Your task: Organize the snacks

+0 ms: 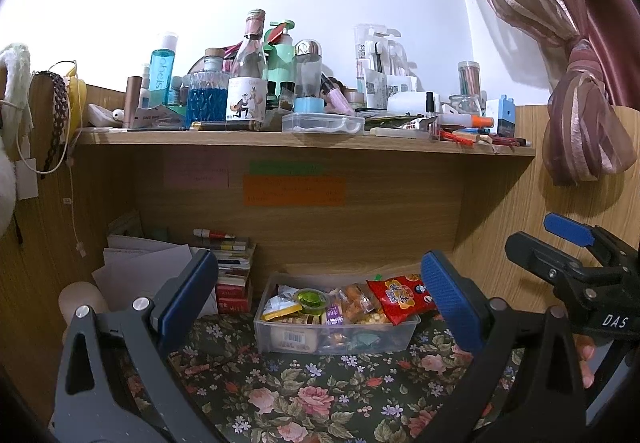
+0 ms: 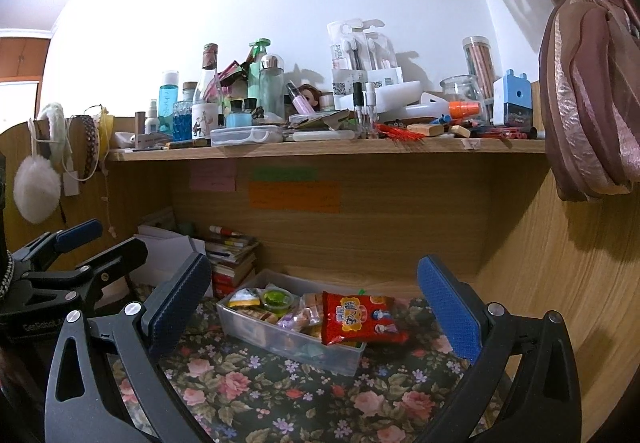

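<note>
Hovering side by side over a flower-patterned surface, two pairs of tongs face a clear plastic snack bin set under a cluttered wooden shelf. At left, the left tongs stand wide open and hold nothing, the bin lying straight ahead between their blue pads, its long side running across the view. At right, the right tongs are likewise spread wide and empty; from them the bin lies ahead and slightly left, turned so that its long axis runs diagonally from far left to near right. Neither pair touches the bin, and both look about equally near, though the left one is squarer to it.

Inside, left to right, sit a yellow-and-white packet, a green jelly cup, clear-wrapped biscuits and a red snack bag that overhangs the right rim. That bag, judging by its perch, seems the item most in need of tucking in, and its overhanging end points toward the right tongs.
</note>
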`<state>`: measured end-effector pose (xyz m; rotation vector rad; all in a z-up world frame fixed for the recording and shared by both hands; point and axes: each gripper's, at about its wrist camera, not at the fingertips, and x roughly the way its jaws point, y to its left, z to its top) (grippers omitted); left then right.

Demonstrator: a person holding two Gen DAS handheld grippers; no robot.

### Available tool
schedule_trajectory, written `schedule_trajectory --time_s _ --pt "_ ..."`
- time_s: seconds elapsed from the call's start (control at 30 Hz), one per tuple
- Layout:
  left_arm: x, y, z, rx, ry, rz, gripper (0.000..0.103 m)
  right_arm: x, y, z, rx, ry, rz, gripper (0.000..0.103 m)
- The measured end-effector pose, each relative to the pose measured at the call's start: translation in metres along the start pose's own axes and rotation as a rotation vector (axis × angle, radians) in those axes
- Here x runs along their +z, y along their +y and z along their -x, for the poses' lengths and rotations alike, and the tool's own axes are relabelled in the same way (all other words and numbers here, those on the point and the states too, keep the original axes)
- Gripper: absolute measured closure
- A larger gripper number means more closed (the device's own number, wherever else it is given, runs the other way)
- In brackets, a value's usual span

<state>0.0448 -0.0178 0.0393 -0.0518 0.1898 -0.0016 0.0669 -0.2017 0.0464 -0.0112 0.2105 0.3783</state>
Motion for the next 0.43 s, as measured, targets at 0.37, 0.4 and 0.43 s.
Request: schedule_trajectory --time_s 0.37,0.4,0.43 --pt "-0.0035 -0.0001 -0.0031 -0.002 0.01 0.002 0.0 -0.0037 -0.0035 -0.0049 -0.001 0.014 0.0 0.0" --pt "-0.0038 0.0006 -0.0034 -0.003 0.011 0.002 0.0 -0.0044 -0.0043 -0.0059 -0.001 0.017 0.0 0.0" --pt "-0.0044 0.001 -0.0043 -0.003 0.014 0.003 0.0 -0.005 -0.0045 -0.0063 -0.002 0.019 -0.001 0.0"
